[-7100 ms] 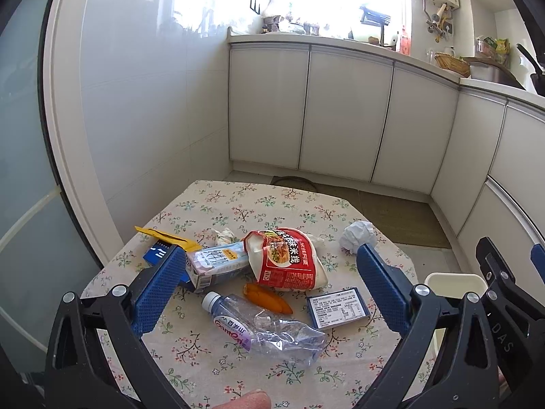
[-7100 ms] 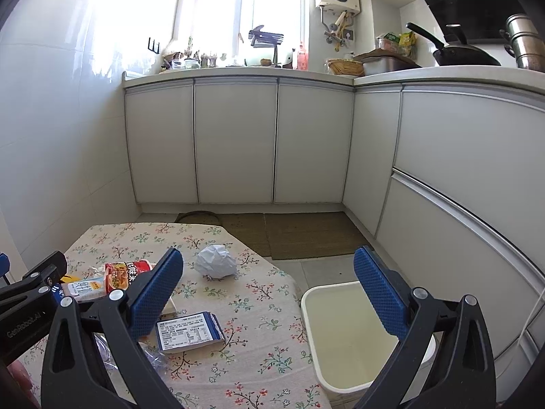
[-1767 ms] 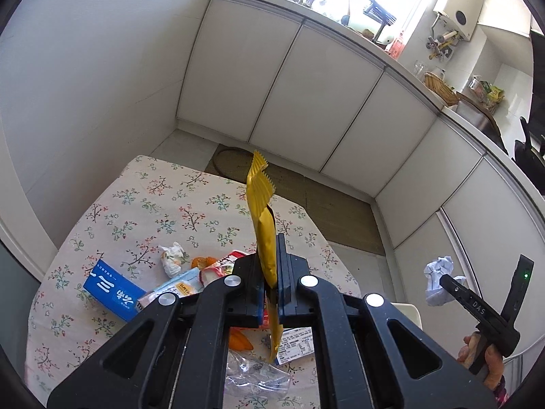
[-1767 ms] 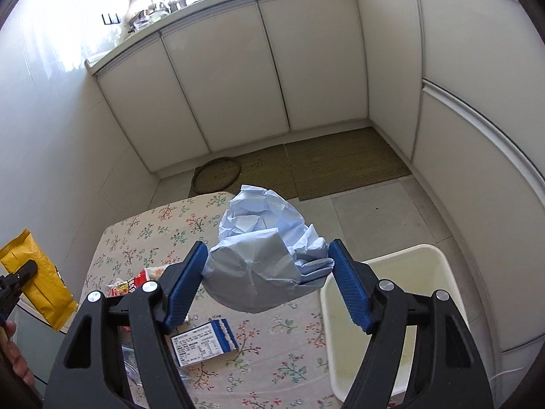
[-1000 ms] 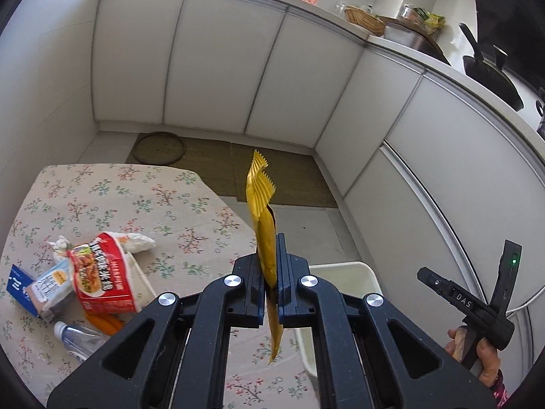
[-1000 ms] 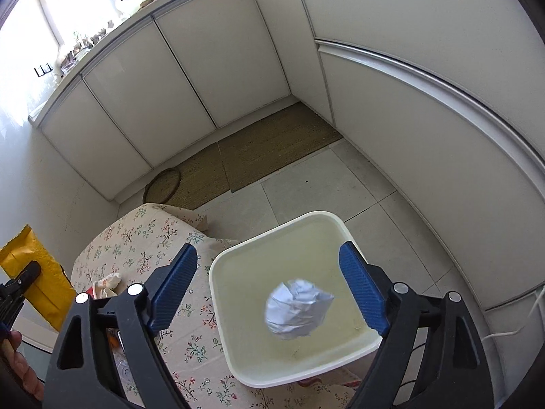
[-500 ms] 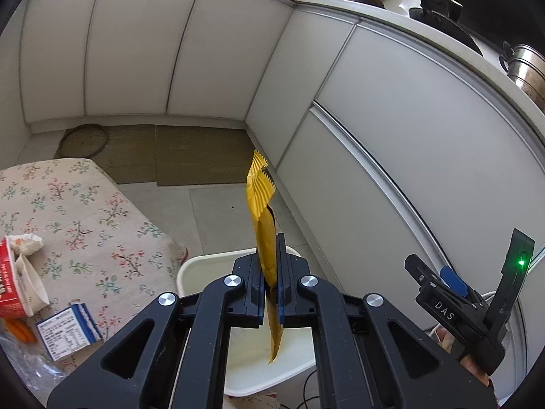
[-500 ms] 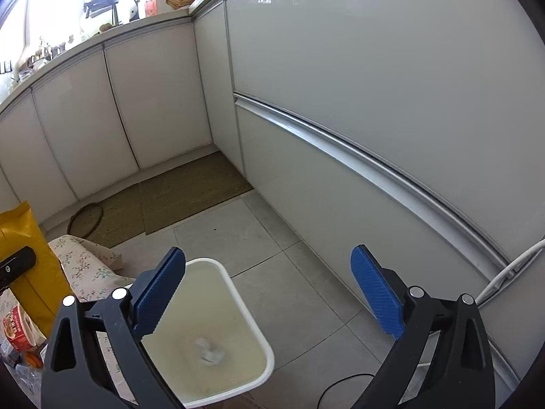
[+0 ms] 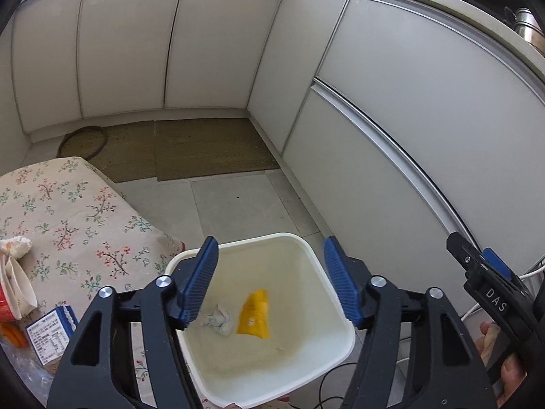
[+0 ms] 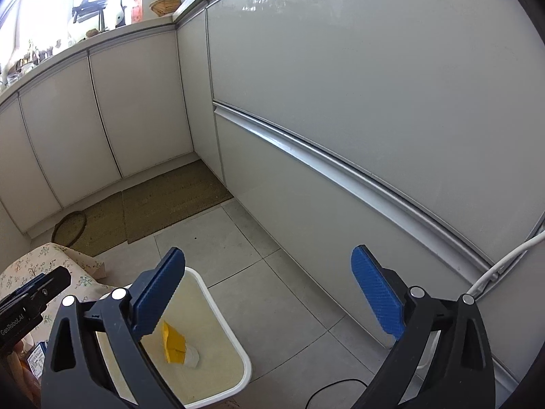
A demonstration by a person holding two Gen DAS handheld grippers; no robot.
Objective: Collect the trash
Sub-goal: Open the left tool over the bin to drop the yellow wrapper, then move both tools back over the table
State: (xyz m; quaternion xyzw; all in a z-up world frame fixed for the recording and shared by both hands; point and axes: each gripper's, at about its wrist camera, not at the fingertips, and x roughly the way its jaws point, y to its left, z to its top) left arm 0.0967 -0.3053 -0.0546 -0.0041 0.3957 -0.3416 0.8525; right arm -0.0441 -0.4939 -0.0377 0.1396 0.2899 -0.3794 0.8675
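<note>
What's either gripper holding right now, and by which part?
Nothing. The left gripper is opening over the bin, with the yellow wrapper lying inside, free of its pads. The right gripper is open and empty.

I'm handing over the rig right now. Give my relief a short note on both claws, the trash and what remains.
Left claw: above the bin, opening, nothing between its pads.
Right claw: open, empty, beside the bin.
Done: yellow wrapper and crumpled paper ball lie in the bin.
Left: red cup, blue-and-white box and an orange piece remain on the floral table.
</note>
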